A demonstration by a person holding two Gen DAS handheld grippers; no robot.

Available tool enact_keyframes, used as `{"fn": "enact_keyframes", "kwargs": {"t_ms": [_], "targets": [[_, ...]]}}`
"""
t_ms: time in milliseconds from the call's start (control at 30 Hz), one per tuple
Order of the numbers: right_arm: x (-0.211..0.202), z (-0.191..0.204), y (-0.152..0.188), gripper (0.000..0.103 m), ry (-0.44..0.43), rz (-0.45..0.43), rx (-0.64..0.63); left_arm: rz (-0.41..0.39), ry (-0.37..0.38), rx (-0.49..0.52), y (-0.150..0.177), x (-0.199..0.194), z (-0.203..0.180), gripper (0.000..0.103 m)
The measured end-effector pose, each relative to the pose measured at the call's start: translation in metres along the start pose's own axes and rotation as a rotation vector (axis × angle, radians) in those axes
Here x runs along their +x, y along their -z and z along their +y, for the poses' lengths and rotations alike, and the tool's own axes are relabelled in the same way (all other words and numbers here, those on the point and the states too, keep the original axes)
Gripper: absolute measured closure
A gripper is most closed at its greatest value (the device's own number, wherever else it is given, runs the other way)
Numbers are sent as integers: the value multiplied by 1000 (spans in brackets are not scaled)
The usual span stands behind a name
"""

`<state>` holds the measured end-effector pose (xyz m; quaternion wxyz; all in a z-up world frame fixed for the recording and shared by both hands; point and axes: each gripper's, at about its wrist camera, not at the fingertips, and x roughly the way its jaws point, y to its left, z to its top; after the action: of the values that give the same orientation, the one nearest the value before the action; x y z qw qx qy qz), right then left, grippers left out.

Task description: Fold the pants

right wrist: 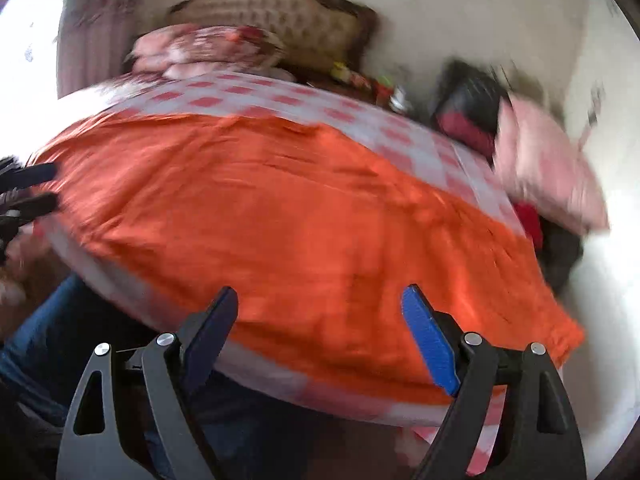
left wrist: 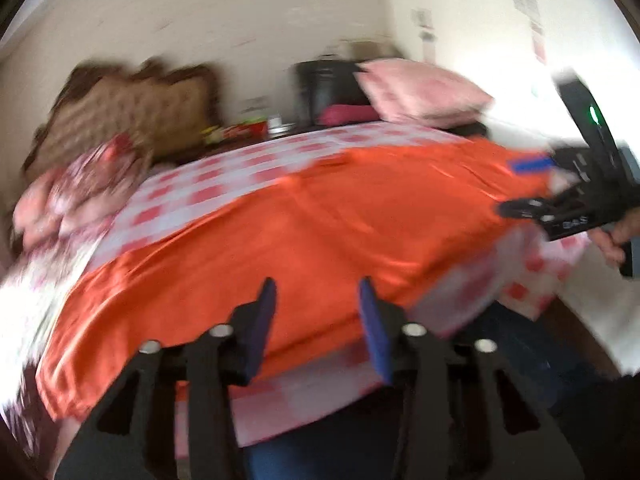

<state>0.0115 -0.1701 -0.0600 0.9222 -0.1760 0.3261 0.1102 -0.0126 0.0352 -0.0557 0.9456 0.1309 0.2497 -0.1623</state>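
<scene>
Right now both views are motion-blurred, so fine detail is gone. Orange pants (left wrist: pixel 304 216) lie spread flat across the bed (left wrist: pixel 224 164), on a red-and-white checked sheet (left wrist: pixel 192 184); the fabric covers most of the near half of the mattress and runs to the near edge. In the right wrist view the same pants (right wrist: pixel 288 208) fill the middle of the frame, one end hanging near the right-hand corner of the bed.

Left hand-held gripper (left wrist: pixel 318 320): jaws spread apart, nothing between the blue pads, hovering over the near edge of the pants. Can't tell whether the tips touch the cloth. It also shows at the left edge of the right wrist view (right wrist: pixel 38 188), at the far left end of the pants, fingers apart.

Right hand-held gripper (right wrist: pixel 320 320): jaws wide apart, empty, above the near hem of the pants. Seen from the left wrist camera (left wrist: pixel 524 186) it sits at the right end of the pants, a hand (left wrist: pixel 612 236) wrapped round its grip, green LED lit on the body. Contact with the fabric there is too blurred to call.

Background: a brown tufted headboard (left wrist: pixel 132 108), floral pillows (left wrist: pixel 76 196) at the left, a pink pillow (left wrist: pixel 424 92) at the far right corner, a dark chair (left wrist: pixel 324 88) behind it. Blue-jeaned legs (right wrist: pixel 44 340) stand at the bedside.
</scene>
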Motion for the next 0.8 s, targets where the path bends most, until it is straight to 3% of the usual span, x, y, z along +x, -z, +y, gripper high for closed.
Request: {"fn": "enact_keyframes", "kwargs": {"t_ms": [67, 267, 433, 467, 667, 767, 800], "targets": [[-3, 20, 1, 24, -15, -18, -22, 17, -14, 68, 1, 14, -20, 76], [2, 44, 4, 24, -11, -39, -48, 41, -18, 202, 2, 39, -51, 80], [8, 45, 10, 24, 5, -33, -53, 42, -30, 274, 0, 44, -62, 82], [7, 46, 12, 24, 11, -31, -55, 38, -25, 290, 1, 41, -65, 77], [12, 42, 17, 24, 34, -25, -33, 35, -25, 302, -1, 45, -74, 80], [12, 38, 18, 23, 23, -29, -4, 39, -25, 280, -4, 47, -72, 100], [13, 37, 18, 21, 19, -29, 7, 32, -27, 280, -5, 46, -72, 100]]}}
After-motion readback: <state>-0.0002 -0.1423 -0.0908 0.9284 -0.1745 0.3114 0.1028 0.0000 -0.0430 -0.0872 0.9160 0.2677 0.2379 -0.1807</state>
